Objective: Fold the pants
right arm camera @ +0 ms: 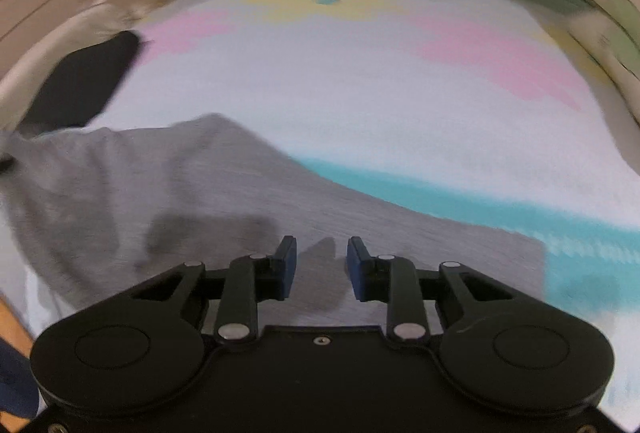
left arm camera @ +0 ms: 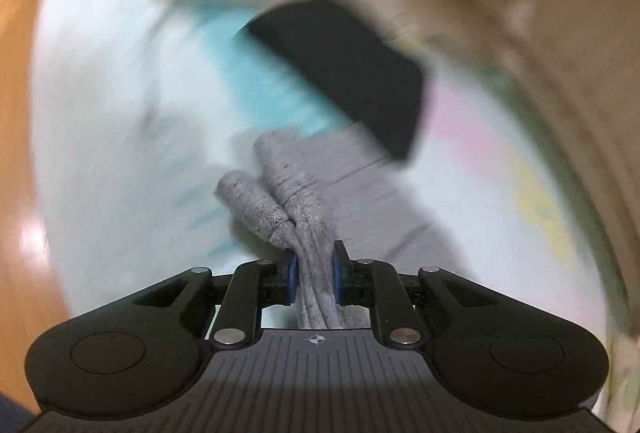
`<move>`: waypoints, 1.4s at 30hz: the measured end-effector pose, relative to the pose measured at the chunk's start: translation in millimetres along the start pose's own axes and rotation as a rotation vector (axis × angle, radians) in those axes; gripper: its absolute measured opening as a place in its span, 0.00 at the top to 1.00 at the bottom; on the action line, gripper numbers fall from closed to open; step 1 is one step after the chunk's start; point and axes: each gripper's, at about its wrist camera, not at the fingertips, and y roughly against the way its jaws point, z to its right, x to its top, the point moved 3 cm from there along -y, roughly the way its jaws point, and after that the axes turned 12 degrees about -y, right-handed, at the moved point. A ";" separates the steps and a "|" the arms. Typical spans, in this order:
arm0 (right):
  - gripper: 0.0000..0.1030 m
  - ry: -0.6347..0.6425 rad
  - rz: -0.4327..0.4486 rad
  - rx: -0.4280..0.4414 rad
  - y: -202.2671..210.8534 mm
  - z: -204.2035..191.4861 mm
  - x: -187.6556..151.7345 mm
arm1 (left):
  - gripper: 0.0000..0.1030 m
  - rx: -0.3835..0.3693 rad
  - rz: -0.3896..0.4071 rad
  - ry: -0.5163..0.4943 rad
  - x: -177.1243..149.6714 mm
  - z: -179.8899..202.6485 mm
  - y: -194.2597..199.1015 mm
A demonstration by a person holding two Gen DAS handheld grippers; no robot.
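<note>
Pinching a bunched, ribbed cuff of the grey knit pants (left arm camera: 280,189), the left gripper (left arm camera: 314,265) held firm above the pastel-patterned sheet (left arm camera: 100,113). Beside a flat black rectangle (right arm camera: 80,81), the pants spread smooth; the right gripper (right arm camera: 322,257) hovered over them, jaws parted, empty.

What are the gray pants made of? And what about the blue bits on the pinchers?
The gray pants look like soft knitted cotton, like sweatpants: speckly, fuzzy and bunching easily. The blue pads look like smooth, matte rubber, though that is hard to tell.
</note>
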 end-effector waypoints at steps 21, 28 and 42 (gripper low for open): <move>0.66 0.035 -0.136 -0.002 -134.0 -101.2 76.7 | 0.19 -0.149 -0.013 -0.054 -0.2 5.2 -15.8; 0.66 0.112 -0.159 0.061 -110.8 -108.2 42.3 | 0.36 -0.118 -0.005 -0.113 -0.4 6.9 -15.6; 0.61 0.243 -0.209 0.262 -8.1 -110.2 -51.7 | 0.85 -0.112 0.101 -0.215 4.7 19.1 11.4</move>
